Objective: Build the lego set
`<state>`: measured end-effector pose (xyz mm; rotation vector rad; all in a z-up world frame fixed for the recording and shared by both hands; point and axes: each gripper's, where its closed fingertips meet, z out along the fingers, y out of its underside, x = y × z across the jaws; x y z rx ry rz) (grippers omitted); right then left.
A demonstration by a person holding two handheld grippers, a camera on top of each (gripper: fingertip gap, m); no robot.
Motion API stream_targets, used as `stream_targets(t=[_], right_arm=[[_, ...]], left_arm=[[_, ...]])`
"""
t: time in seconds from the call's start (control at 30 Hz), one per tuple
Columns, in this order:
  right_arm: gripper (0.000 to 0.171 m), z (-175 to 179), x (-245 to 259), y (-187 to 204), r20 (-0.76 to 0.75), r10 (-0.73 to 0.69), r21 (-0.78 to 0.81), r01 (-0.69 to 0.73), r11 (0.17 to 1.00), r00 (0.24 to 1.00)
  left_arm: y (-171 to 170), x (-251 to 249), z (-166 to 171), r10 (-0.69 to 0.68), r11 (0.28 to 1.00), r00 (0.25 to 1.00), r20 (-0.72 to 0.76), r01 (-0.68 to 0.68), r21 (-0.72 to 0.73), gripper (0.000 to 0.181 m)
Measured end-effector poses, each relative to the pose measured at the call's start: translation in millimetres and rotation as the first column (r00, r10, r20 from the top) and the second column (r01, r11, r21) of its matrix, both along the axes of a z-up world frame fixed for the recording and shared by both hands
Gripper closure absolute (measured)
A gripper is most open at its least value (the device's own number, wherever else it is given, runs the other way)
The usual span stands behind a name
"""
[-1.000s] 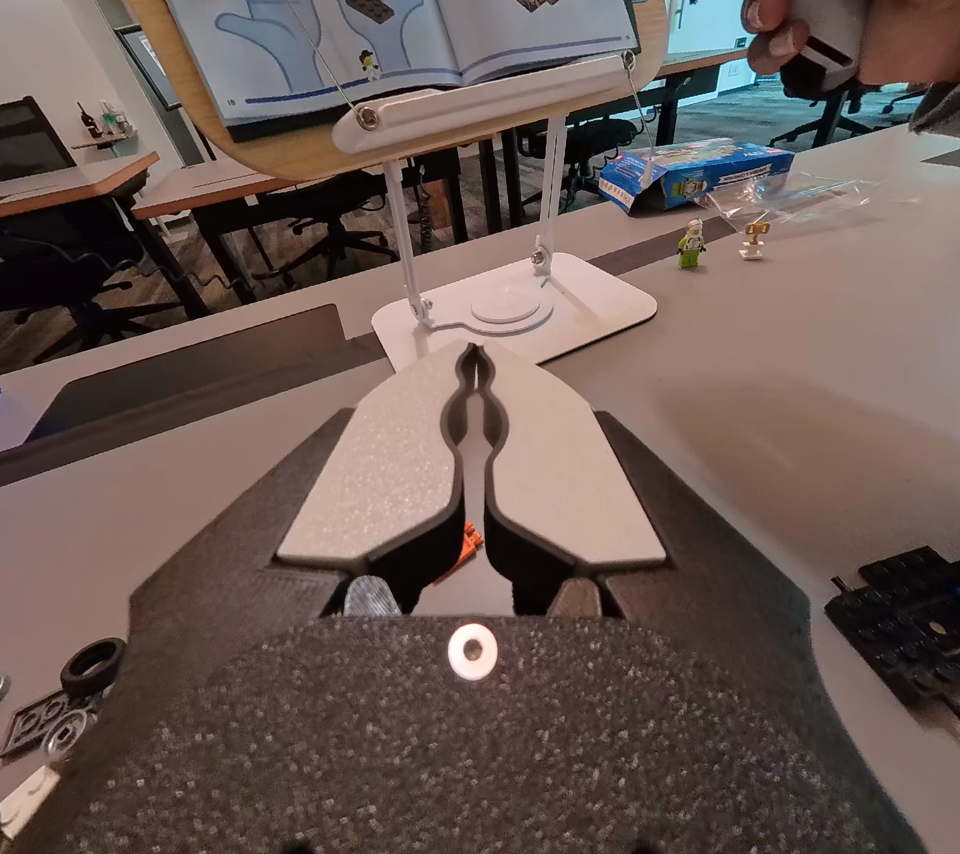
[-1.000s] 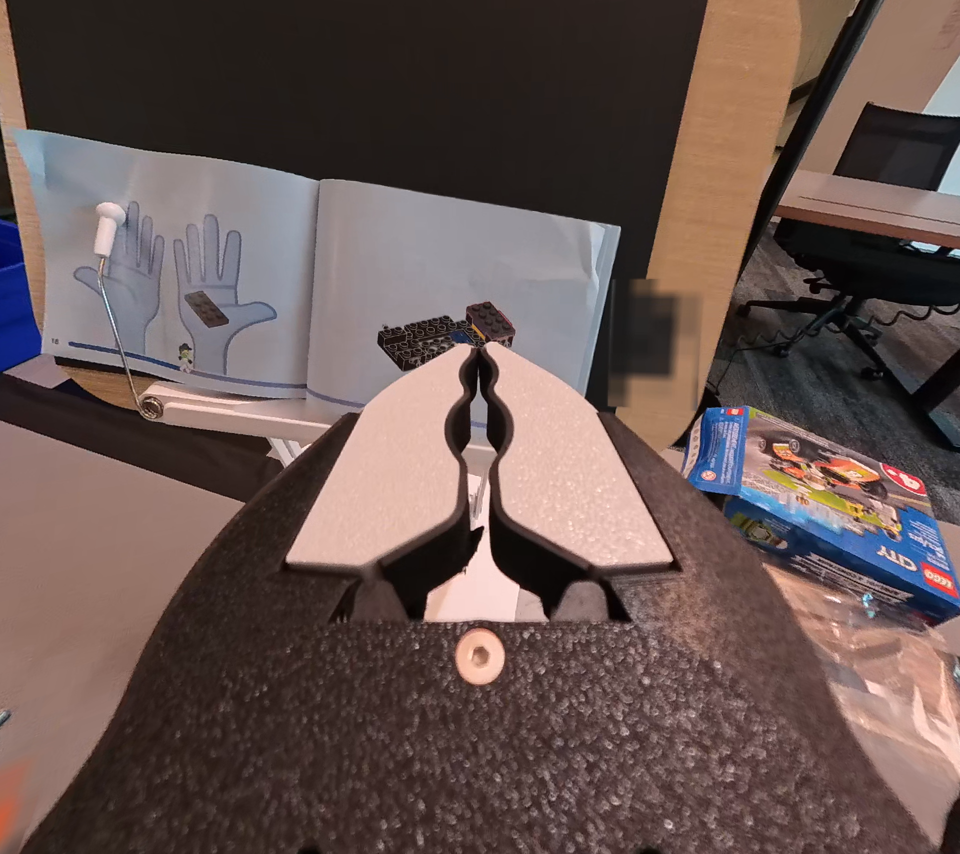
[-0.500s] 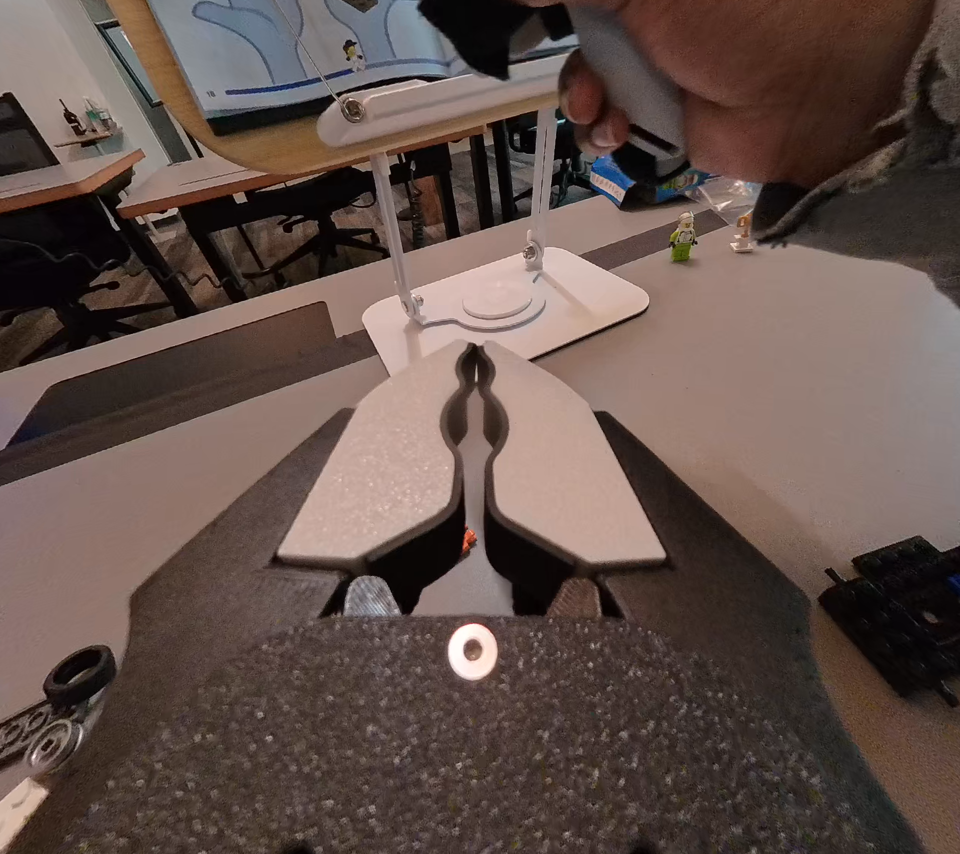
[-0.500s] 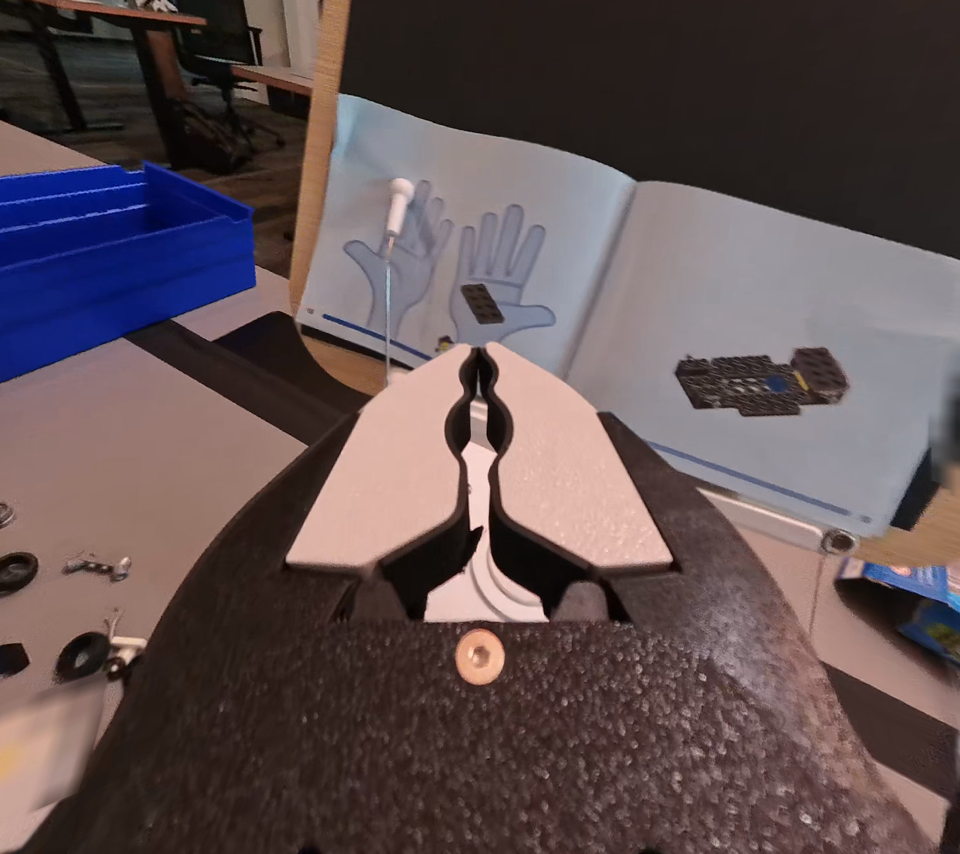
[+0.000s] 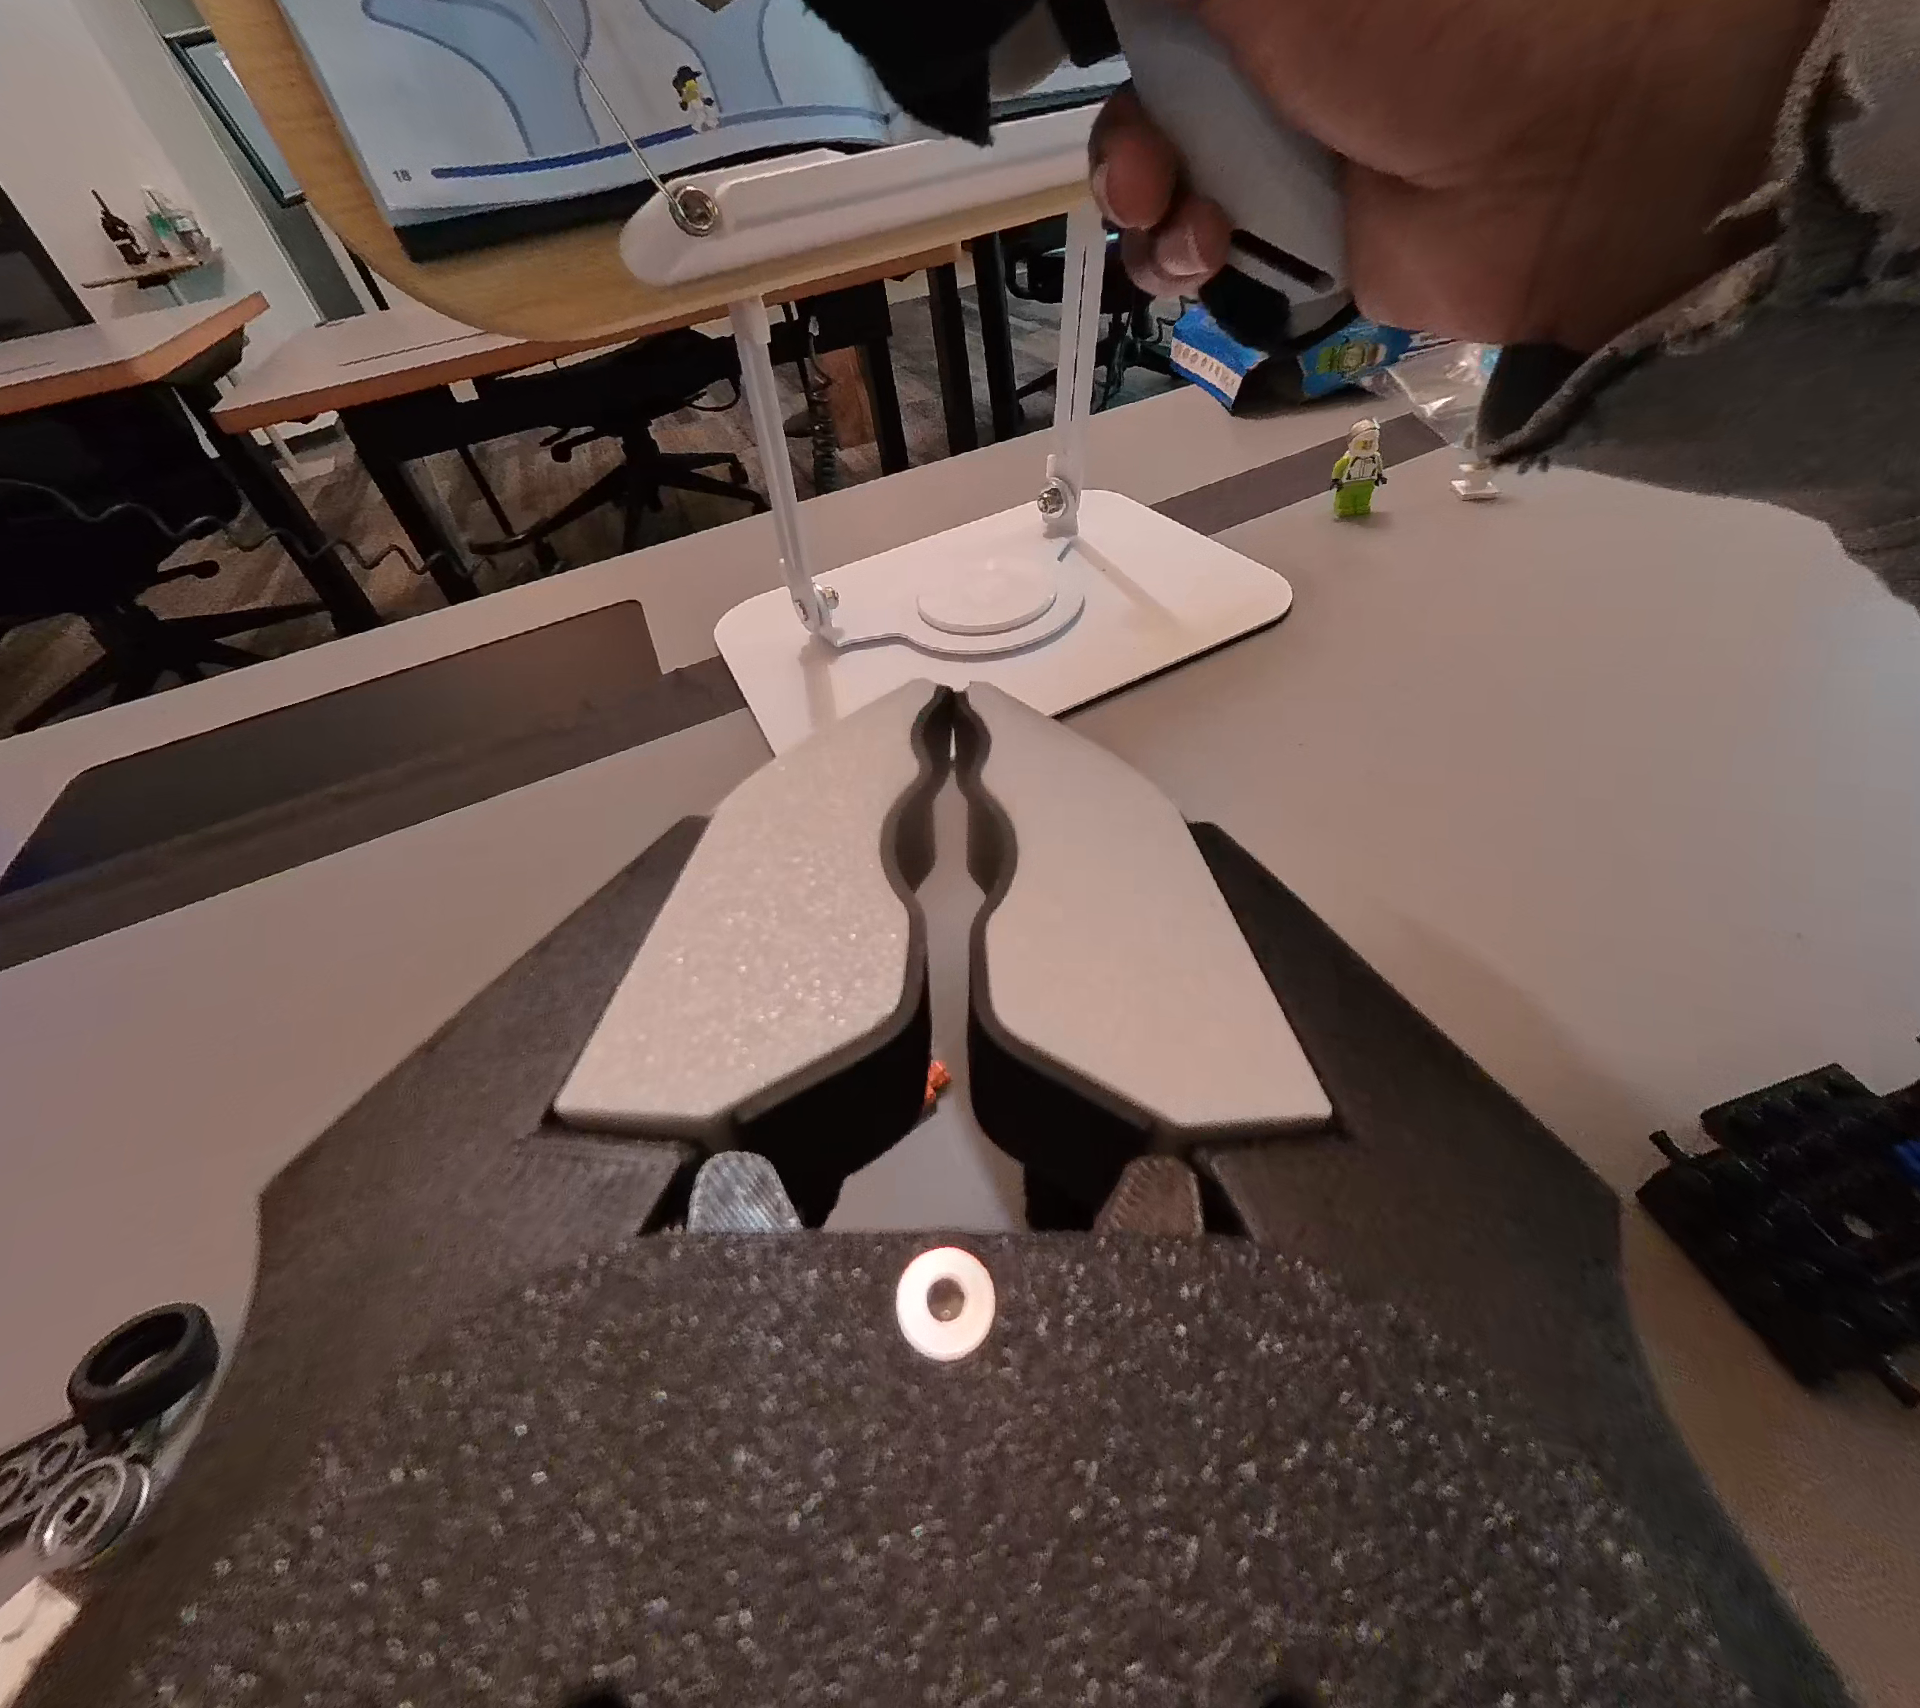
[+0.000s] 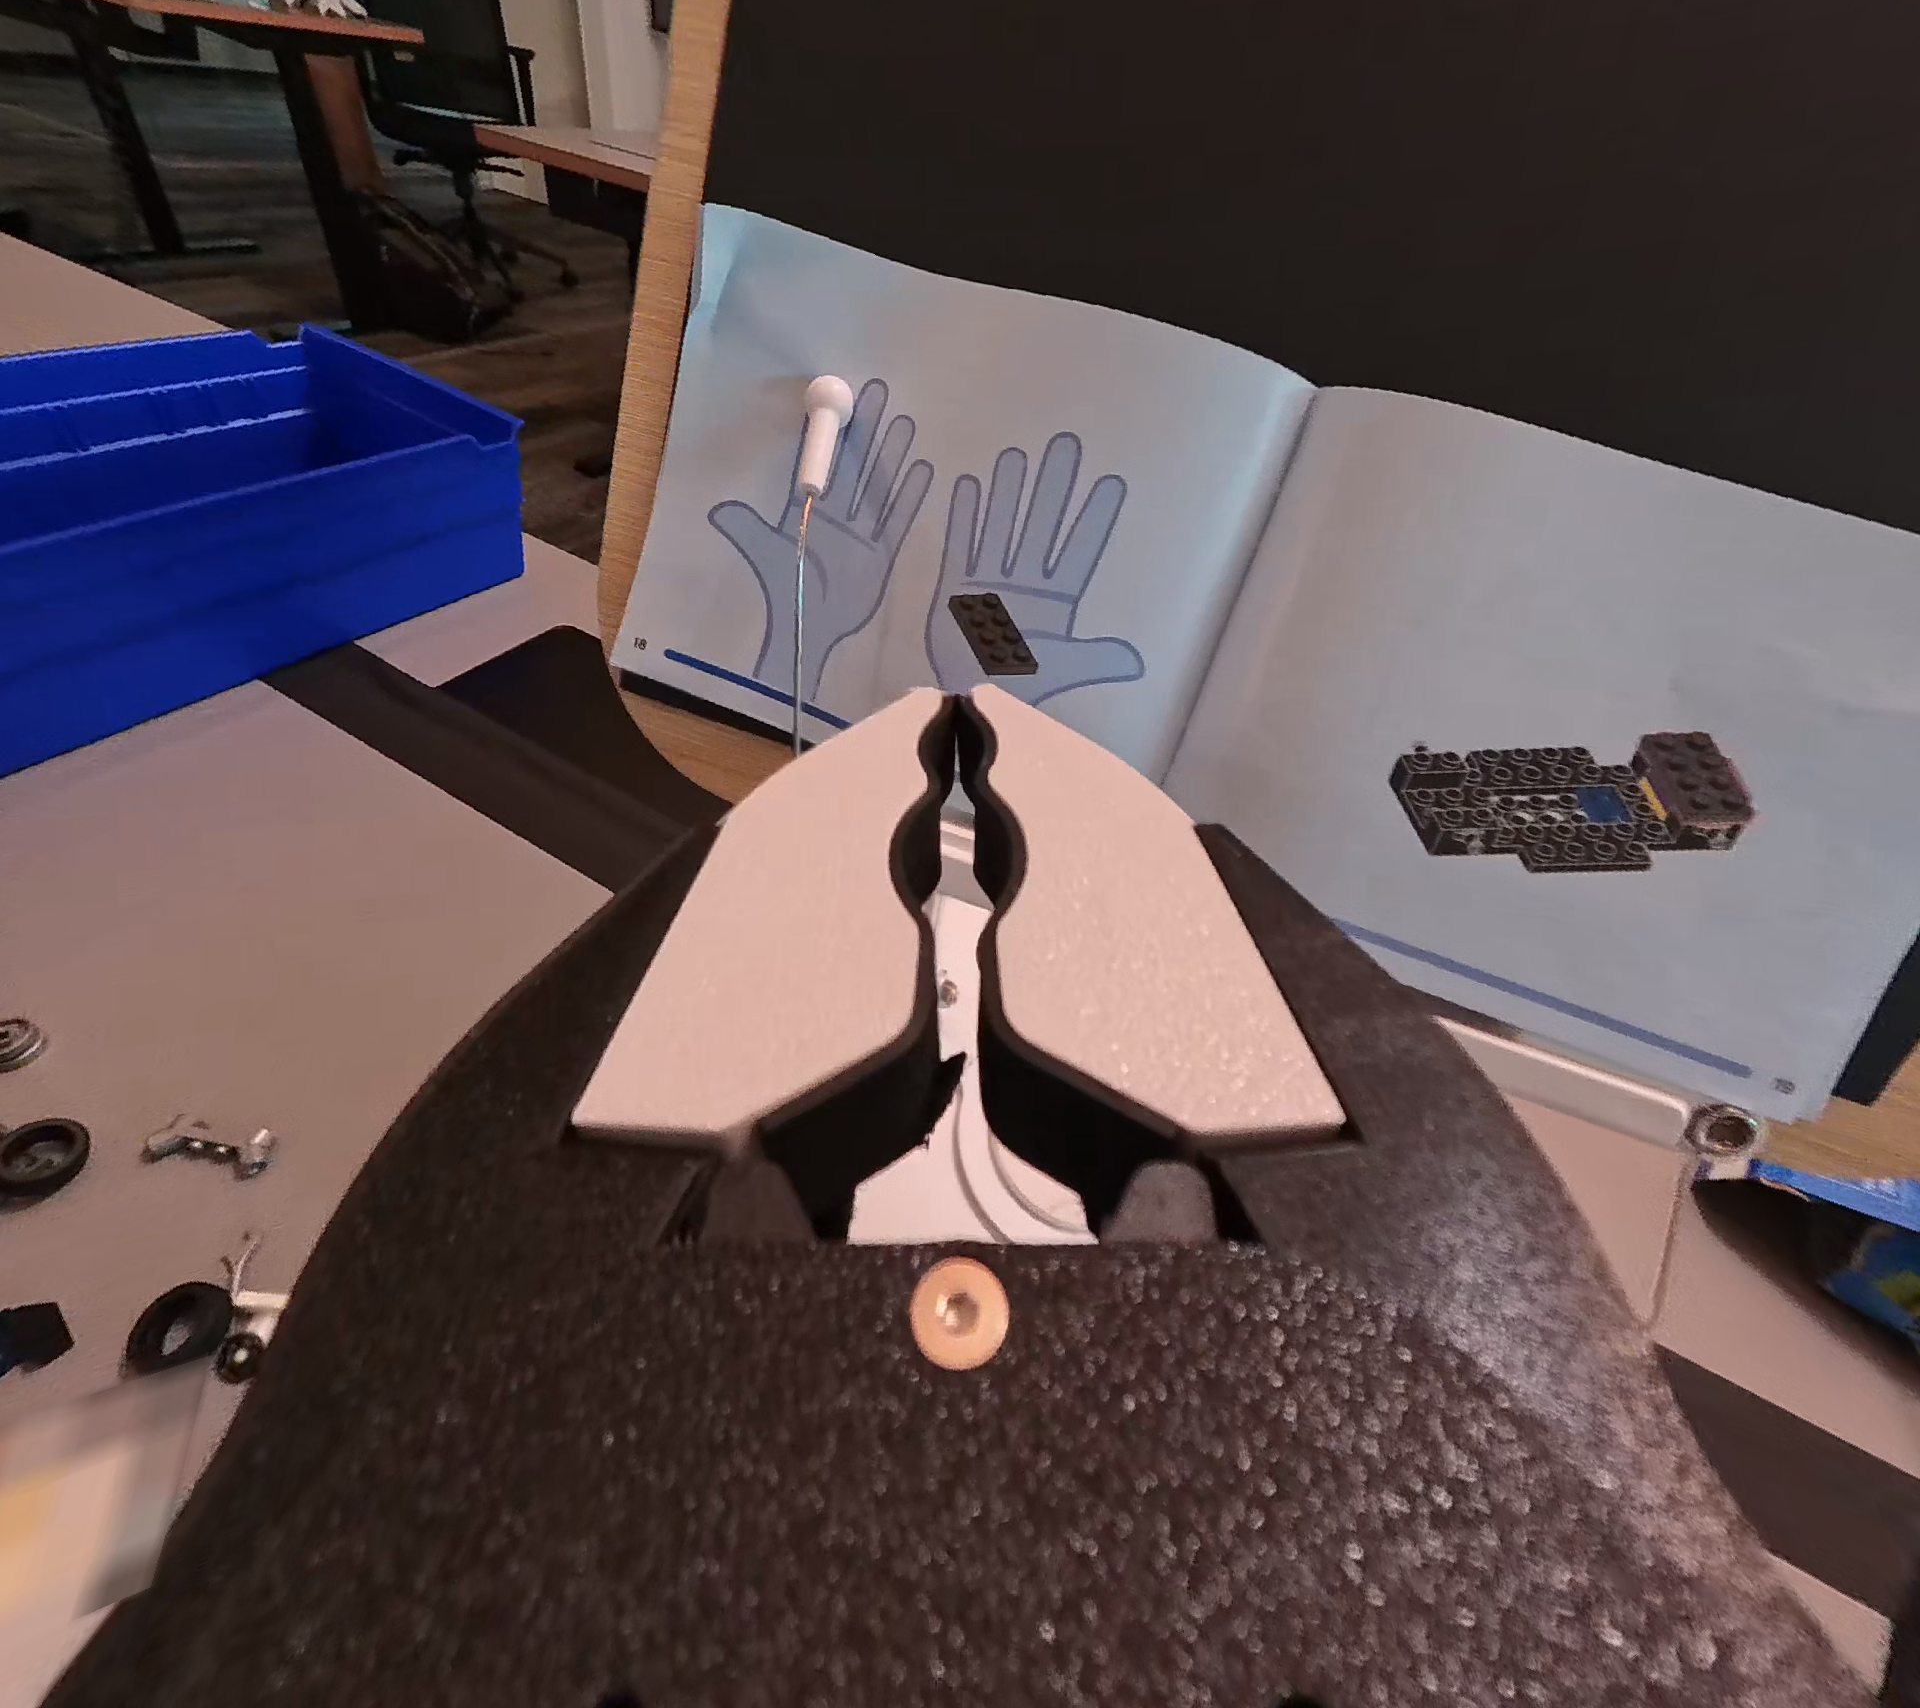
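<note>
Across the top of the left view your hand (image 5: 1455,48) has swung the right gripper (image 6: 956,708) leftward to the manual (image 6: 1039,578). Both grippers pinched closed, empty; left gripper (image 5: 951,702) low, chassis (image 5: 1808,1232) waiting lower right.

The light is soft and even indoor light from above. The hand (image 5: 1455,48) throws a wide, faint shadow on the counter (image 5: 1507,775) under it. Both pictures bend strongly at the edges. Near the blue tray (image 6: 239,515), the lower left corner is blurred.
</note>
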<state>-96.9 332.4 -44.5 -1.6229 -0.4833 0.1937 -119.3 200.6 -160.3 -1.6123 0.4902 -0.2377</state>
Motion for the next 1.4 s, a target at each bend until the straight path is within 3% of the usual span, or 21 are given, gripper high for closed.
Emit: stream_targets(t=[0.5, 1.0, 1.4], right_arm=[[0.171, -1.4, 116.7, 8.4, -0.009, -0.176, 0.005, 0.176, 0.984, 0.984], [0.171, 6.5, 124.5, 10.4, 0.015, -0.182, 0.019, 0.182, 0.983, 0.983], [0.171, 18.2, 124.2, 40.0, 0.014, -0.180, 0.027, 0.179, 0.983, 0.984]], left_arm=[[-4.1, 7.8, -5.1, -0.022, 1.000, 0.999, -0.025, 0.022, -0.007, 0.181], [-5.9, 8.2, -8.3, -0.019, 1.000, 0.998, -0.053, 0.019, -0.006, 0.181], [-5.2, 7.4, -11.1, -0.026, 1.000, 0.998, -0.061, 0.025, -0.014, 0.181]])
